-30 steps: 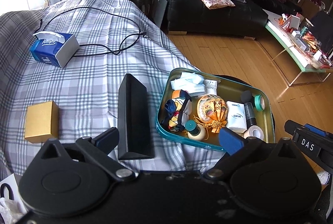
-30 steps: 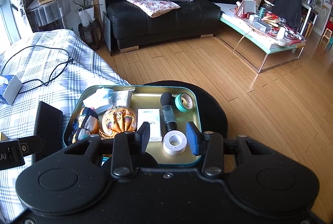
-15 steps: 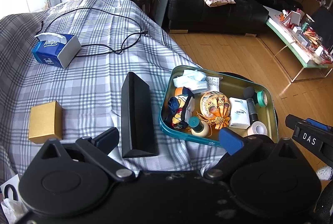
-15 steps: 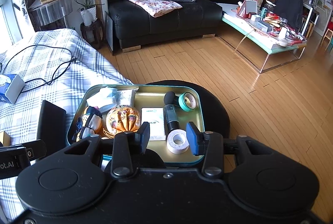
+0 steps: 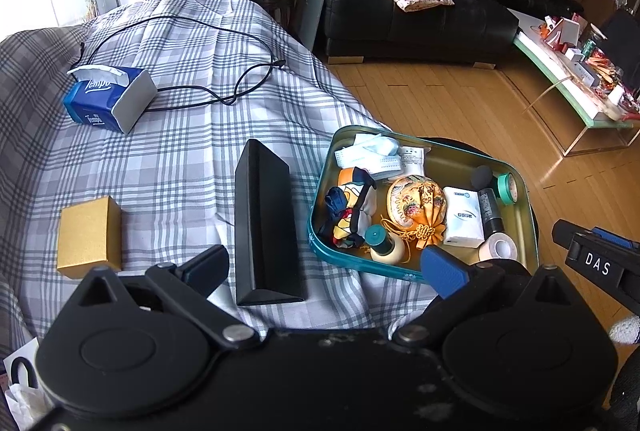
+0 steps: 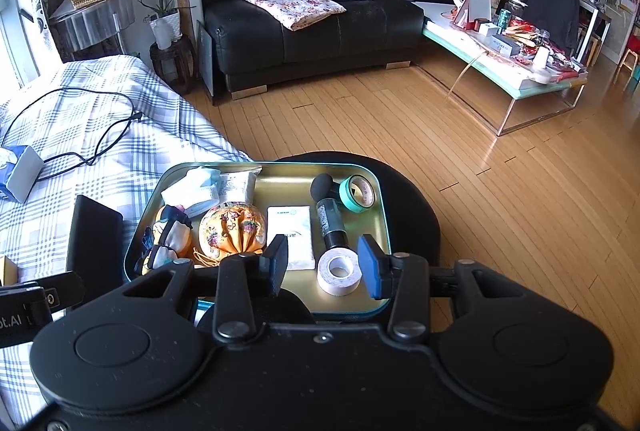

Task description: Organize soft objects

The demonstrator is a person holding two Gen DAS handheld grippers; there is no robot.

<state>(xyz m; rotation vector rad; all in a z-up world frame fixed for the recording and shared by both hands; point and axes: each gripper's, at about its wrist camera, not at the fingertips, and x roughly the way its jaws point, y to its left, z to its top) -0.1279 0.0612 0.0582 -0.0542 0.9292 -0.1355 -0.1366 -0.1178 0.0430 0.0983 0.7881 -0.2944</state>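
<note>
We counted one teal tin tray point(image 5: 316, 215) holding two rolls of tape, one white point(image 6: 339, 273) and one green point(image 6: 357, 192), one orange drawstring pouch point(image 6: 233, 229), one white packet point(image 6: 290, 235), one dark tube point(image 6: 330, 219) and one small teal-capped bottle point(image 5: 385, 245). On the plaid cloth point(image 5: 180, 135) we counted one black box point(image 5: 266, 227), one gold box point(image 5: 89, 237), one tissue pack point(image 5: 108, 99) and one black cable point(image 5: 224, 71).

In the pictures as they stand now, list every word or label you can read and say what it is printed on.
"Tempo": on the blue tissue pack, on its top and its side.
"DAS": white letters on the right gripper, seen from the left wrist.
"ot.AI": cut-off label on the left gripper, seen from the right wrist.
Print on the white packets in the tin: too small to read.
</note>
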